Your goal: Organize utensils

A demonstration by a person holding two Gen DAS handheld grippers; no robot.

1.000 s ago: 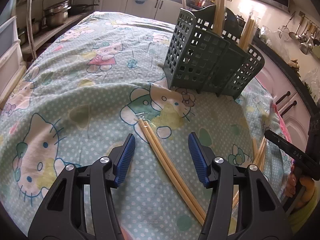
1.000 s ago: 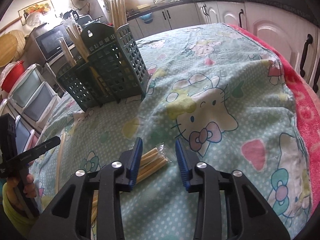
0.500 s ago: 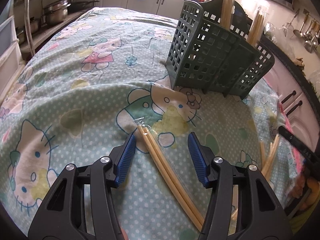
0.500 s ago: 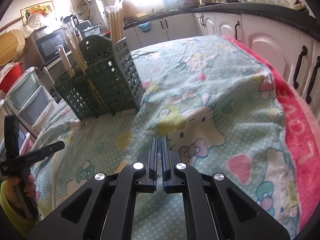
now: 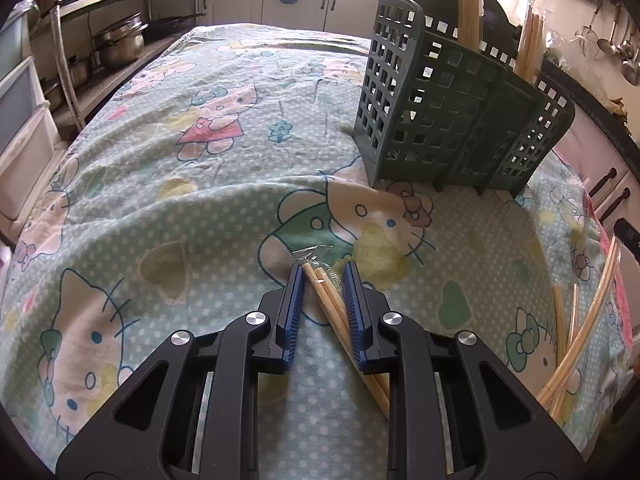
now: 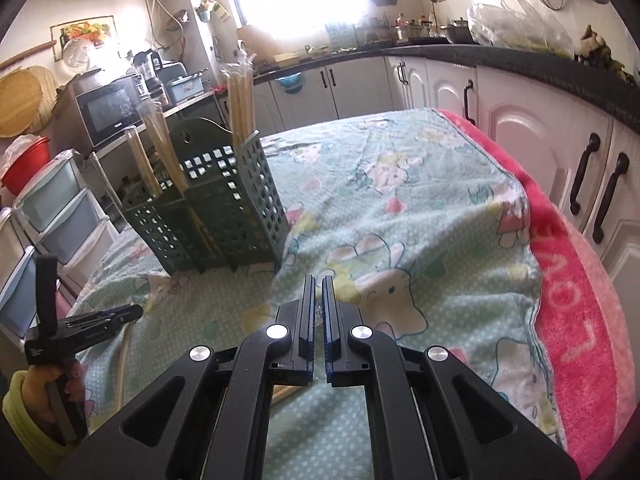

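The left gripper (image 5: pixel 323 276) has just been closing, and its blue pads now pinch a wrapped pair of chopsticks (image 5: pixel 335 312) near the pair's far end. The sticks lie slantwise on the cartoon-cat cloth (image 5: pixel 192 208) that covers the worktop, their clear wrapper sticking out just past the pads.

The right gripper (image 6: pixel 316 294) has its jaws nearly together, with only a thin slit between the pads. A sliver of wood shows below the pads, but what the pads themselves press on, if anything, I cannot tell. It is held above the cloth.

Beyond both grippers stands a dark green slotted utensil holder (image 5: pixel 452 120) with several compartments, upright on the cloth. Wrapped chopsticks (image 6: pixel 240 100) stand in its tall end compartment, and more lean out of the lower compartments beside it.

In the left wrist view, other loose chopsticks (image 5: pixel 576 340) lie on the cloth near the right edge, well apart from the holder. In the right wrist view, a hand (image 6: pixel 44 384) with a yellow-green cuff holds the handle of the other tool at the lower left. A pink towel (image 6: pixel 576 320) lies under the cloth along the cabinet side.
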